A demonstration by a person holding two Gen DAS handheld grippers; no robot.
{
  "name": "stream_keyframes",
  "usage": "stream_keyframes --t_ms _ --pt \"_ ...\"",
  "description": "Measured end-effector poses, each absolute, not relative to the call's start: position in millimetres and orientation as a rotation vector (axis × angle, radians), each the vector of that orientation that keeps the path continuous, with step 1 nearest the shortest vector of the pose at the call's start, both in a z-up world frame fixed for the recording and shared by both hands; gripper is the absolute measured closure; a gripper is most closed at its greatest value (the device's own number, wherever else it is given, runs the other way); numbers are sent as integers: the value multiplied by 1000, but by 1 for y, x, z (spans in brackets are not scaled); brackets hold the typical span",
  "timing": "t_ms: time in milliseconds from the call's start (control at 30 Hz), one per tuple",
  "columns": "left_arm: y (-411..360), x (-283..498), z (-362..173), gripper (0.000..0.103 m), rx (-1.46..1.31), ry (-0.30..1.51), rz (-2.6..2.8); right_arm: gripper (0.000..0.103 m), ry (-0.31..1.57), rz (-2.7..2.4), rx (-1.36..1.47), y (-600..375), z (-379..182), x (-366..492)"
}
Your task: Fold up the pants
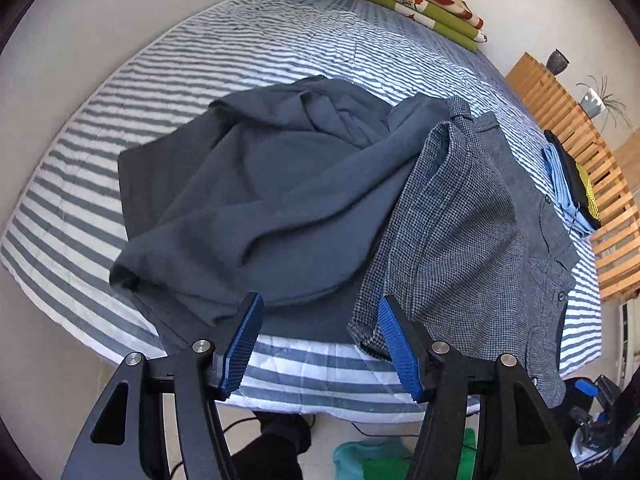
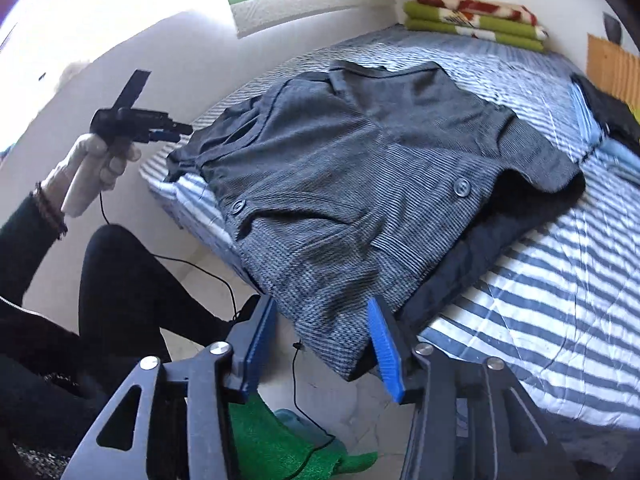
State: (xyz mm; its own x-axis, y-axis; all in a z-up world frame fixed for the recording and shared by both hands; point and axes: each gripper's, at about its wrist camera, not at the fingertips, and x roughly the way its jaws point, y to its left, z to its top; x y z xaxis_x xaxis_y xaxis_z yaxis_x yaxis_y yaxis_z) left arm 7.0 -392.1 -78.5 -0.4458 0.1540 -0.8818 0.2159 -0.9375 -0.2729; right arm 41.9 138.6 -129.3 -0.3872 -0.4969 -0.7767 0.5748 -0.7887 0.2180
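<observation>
Crumpled dark slate-blue pants point(image 1: 256, 184) lie on the striped bed point(image 1: 120, 92). A grey checked garment with buttons point(image 1: 452, 216) overlaps their right side. My left gripper point(image 1: 319, 308) hangs open just above the pants' near edge at the bed's front, with nothing between its blue pads. In the right wrist view the grey checked garment point(image 2: 360, 184) covers a dark garment point(image 2: 480, 248). My right gripper point(image 2: 320, 308) stands open at the grey garment's near corner, which overhangs the bed edge. At the far left of that view a hand point(image 2: 92, 164) holds the left gripper point(image 2: 160, 133).
A folded green and red blanket point(image 1: 412, 0) lies at the bed's far end. A slatted wooden headboard point(image 1: 568, 128) runs along the right, with a stack of folded clothes point(image 1: 568, 184) beside it. Green cloth point(image 2: 276, 440), a cable and the person's leg point(image 2: 120, 280) are on the floor.
</observation>
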Motion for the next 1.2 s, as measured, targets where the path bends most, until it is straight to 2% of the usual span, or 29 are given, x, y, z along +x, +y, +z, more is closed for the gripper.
stream_keyframes --t_ms 100,233,367,433,467,500,533,667,733,767,867,933,1000,1033,1100,1200 --pt "-387 14 -92 32 1678 657 -2594 57 300 -2189 1135 119 -129 47" --pt "-361 12 -112 30 1791 668 -2600 57 436 -2169 1107 104 -138 43" --pt "-349 5 -132 31 1835 708 -2568 57 647 -2143 1062 85 -153 42" --pt "-345 4 -138 33 1834 738 -2569 60 687 -2108 1076 81 -160 42" --pt "-343 4 -139 37 1825 736 -2573 80 700 -2095 1094 80 -163 43" --pt "-340 5 -140 54 1822 722 -2574 85 723 -2077 1119 79 -166 45" --pt "-337 5 -140 68 1816 691 -2574 86 742 -2079 1101 80 -165 50" --pt "-334 9 -138 78 1793 684 -2587 88 745 -2039 1066 83 -152 66" --pt "-334 11 -136 80 1780 698 -2595 87 787 -2041 1049 84 -149 70" --pt "-333 12 -134 80 1776 701 -2600 82 813 -2056 1039 83 -149 70" --pt "-332 14 -126 82 1758 701 -2614 53 860 -2095 973 86 -149 74" --pt "-332 17 -119 84 1733 737 -2629 51 885 -2095 938 85 -154 77" --pt "-331 21 -109 85 1704 794 -2641 52 997 -2102 912 76 -165 80" --pt "-334 20 -103 85 1692 807 -2651 53 1038 -2098 909 73 -170 80" --pt "-332 14 -88 86 1663 791 -2682 85 1034 -2088 936 72 -175 75" --pt "-328 5 -51 87 1591 776 -2747 92 896 -2114 958 82 -155 63"
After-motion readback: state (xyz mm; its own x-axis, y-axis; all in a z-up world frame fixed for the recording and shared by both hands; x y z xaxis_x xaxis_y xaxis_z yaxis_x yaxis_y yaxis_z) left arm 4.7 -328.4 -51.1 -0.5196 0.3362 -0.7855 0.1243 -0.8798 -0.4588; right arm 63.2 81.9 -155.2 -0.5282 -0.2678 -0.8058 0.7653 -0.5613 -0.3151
